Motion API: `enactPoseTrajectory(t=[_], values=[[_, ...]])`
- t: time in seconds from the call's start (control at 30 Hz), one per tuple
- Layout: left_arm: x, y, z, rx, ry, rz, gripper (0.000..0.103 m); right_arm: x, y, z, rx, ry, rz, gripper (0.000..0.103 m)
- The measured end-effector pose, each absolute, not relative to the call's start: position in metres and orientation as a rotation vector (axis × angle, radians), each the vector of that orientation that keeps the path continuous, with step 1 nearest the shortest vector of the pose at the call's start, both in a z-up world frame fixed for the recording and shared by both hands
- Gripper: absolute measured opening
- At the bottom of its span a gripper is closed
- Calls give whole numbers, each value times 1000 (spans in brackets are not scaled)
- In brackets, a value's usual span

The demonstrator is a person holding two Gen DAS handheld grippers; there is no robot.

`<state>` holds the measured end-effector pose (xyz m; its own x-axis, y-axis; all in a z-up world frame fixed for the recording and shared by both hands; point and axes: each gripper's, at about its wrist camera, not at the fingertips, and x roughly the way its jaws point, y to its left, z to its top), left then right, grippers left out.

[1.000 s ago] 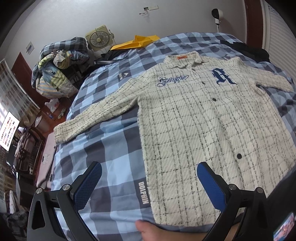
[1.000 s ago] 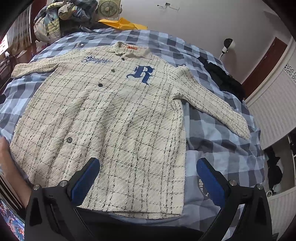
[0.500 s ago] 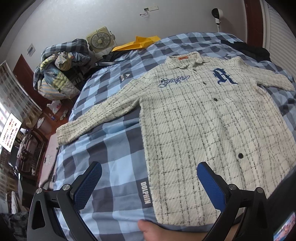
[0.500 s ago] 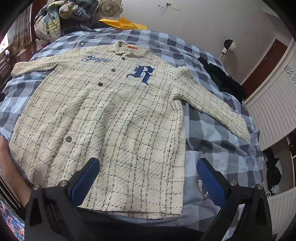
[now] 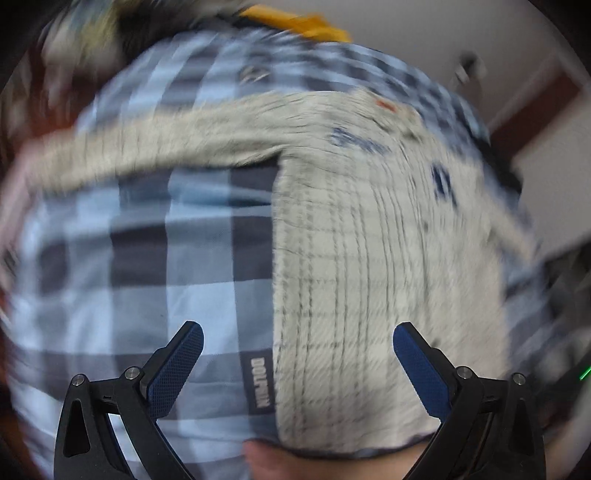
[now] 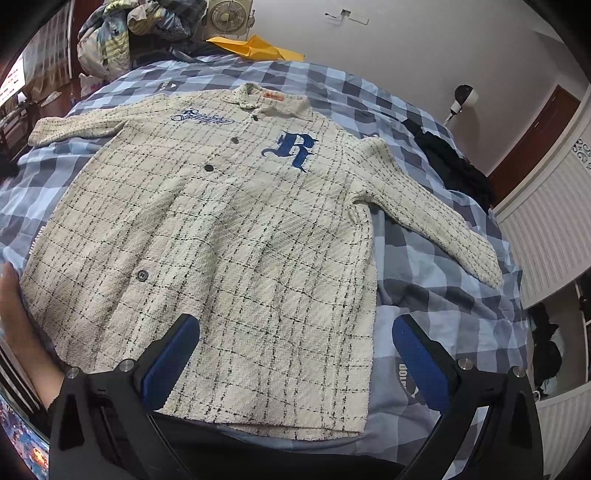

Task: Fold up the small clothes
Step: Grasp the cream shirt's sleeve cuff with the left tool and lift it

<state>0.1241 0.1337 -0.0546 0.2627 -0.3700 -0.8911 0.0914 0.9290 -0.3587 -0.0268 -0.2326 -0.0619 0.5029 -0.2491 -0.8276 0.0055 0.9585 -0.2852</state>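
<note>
A cream plaid button-up shirt (image 6: 229, 236) with a blue "R" lies flat, front up, sleeves spread, on the blue checked bed cover (image 6: 436, 280). In the blurred left wrist view the shirt (image 5: 369, 258) fills the right half, its left sleeve (image 5: 147, 151) stretching left. My left gripper (image 5: 295, 363) is open and empty above the shirt's lower left hem. My right gripper (image 6: 295, 354) is open and empty above the shirt's lower right hem. A bare hand (image 6: 18, 317) rests by the shirt's left hem.
A pile of clothes (image 6: 122, 40) and a fan (image 6: 229, 16) stand beyond the bed's far left. A yellow item (image 6: 258, 46) lies at the bed's head. Dark clothing (image 6: 454, 166) lies at the bed's right edge. A radiator (image 6: 546, 221) lines the right wall.
The left gripper has swung fast, so its view is blurred and now looks more to the left of the shirt. The right gripper has hardly moved. The shirt lies as before.
</note>
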Motion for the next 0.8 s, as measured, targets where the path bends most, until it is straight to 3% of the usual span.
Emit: enactPoseTrajectory(t=[0.27,0.43,0.67,0.7,0.73,0.77,0.8], values=[[230,325,-115,-761,1251,88,103,-15,-233,-74,-253,1114,-150,102],[277,402,-150,-784,1224,291,103,-14,-225,-79,-322,1128,-158,102],[320,420,-176,-703,1250,371,101,-5,-231,-83,-293,1185,-165,102],[326,418,-177,-660,1261,379,92,-4,-233,-83,-285,1189,-166,102],[334,414,-179,-611,1277,385,73,-4,-233,-83,-280,1191,-165,102],[340,411,-181,-562,1298,397,64,-3,-234,-84,-277,1193,-164,102],[343,407,-180,-525,1306,414,49,-3,-232,-84,-278,1193,-166,102]])
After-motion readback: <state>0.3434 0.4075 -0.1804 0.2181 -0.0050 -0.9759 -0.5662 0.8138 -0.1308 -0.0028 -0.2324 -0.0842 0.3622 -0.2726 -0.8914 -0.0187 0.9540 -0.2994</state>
